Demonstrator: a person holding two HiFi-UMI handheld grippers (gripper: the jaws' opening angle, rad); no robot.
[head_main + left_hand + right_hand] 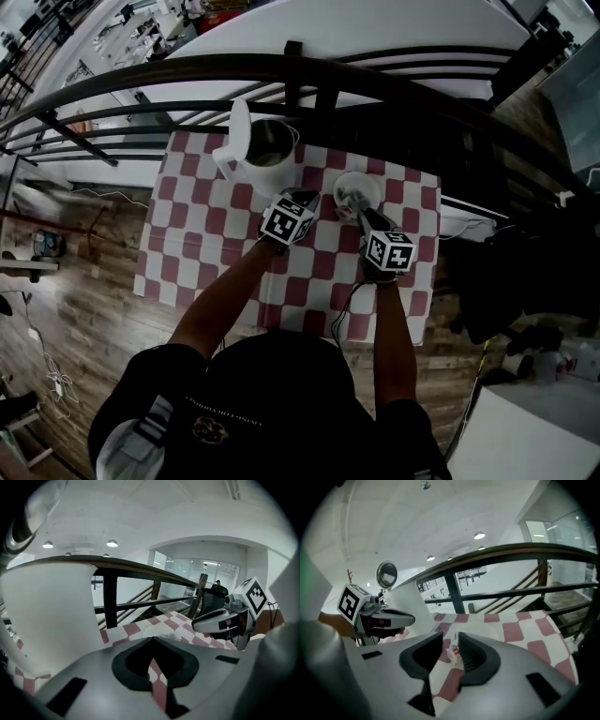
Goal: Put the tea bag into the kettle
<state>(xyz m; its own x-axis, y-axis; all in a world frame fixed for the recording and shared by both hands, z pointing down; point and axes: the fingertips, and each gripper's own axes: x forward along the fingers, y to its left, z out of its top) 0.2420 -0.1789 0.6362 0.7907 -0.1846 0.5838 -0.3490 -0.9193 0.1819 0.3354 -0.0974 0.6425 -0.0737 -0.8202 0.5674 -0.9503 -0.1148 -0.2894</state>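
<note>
The tea bag (453,651) lies in a small white dish (373,186) on the checked tabletop (202,234), between the slightly parted jaws of the right gripper (450,636) (nearer its right-hand pad, not pinched). Only the right gripper view shows that gap. The head view adds the open kettle (258,150) left of the dish, with the left gripper (152,640), jaws together and empty, beside it.

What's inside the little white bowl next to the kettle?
A crumpled tea bag, white with red bits, lies in the bowl. The right tongs reach over it, hiding part of the bowl's bottom.
</note>
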